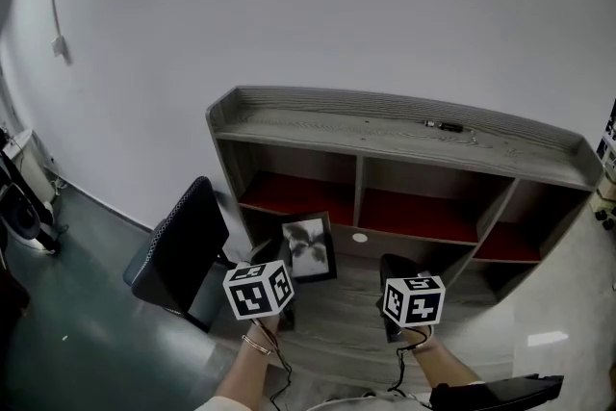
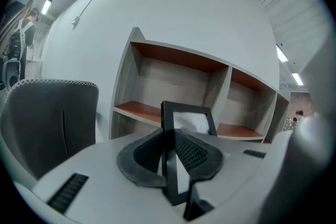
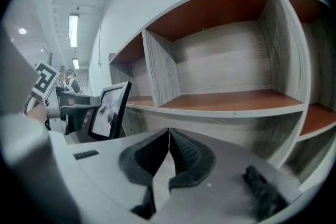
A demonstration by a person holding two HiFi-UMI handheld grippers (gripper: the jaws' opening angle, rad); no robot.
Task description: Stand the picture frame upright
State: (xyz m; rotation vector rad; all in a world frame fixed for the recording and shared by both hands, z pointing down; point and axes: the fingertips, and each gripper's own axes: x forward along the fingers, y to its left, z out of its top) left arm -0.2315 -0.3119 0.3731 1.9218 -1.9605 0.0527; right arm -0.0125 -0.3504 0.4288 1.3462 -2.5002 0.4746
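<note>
While your left tongs (image 2: 169, 150) are clamped on one side edge of the picture frame (image 1: 308, 247), your right tongs (image 3: 168, 150) are pressed together on nothing and sit well apart from it. The frame is already near upright, leaning back a little, on the wooden tabletop (image 1: 339, 330) just in front of the shelf unit (image 1: 404, 149). Whether its bottom edge fully rests on the tabletop is hard to tell.

The task looks close to done: you seem to be at the settling step. The next move likely calls for checking that the frame stands on its own, then easing the left tongs open slowly so it does not tip.

The frame is thin, with a black border around a white picture showing a dark leafy shape. A dark chair (image 1: 183, 250) stands to the left.
</note>
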